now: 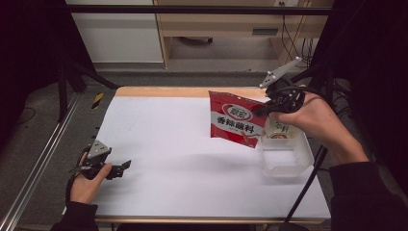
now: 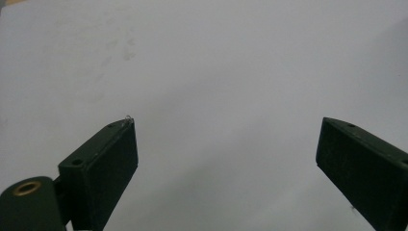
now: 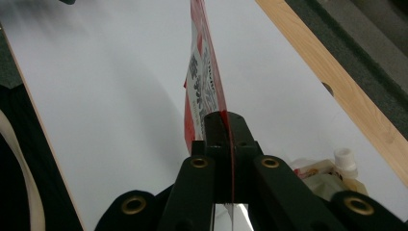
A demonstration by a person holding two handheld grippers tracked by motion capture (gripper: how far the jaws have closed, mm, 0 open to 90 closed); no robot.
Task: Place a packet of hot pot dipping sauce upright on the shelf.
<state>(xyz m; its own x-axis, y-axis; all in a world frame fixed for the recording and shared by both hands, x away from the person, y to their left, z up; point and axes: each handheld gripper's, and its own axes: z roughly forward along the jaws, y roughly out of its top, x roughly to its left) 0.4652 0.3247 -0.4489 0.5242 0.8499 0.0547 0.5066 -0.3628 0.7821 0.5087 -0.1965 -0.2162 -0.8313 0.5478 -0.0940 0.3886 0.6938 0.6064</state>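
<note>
My right gripper (image 1: 263, 109) pinches the red packet's (image 1: 235, 120) edge, seemingly above the clear tub (image 1: 284, 156); left gripper (image 2: 226, 159) gapes empty over bare table (image 1: 168, 144).

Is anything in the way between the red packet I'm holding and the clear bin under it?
Nothing visible blocks it. The right gripper holds the red seasoning packet above the left rim of the clear plastic bin. A spouted pouch already lies inside.

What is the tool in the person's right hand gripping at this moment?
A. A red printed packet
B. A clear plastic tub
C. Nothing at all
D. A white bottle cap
A: the right gripper has its jaws pinched on the edge of the red packet, which hangs lifted above the table beside the clear tub.
</note>
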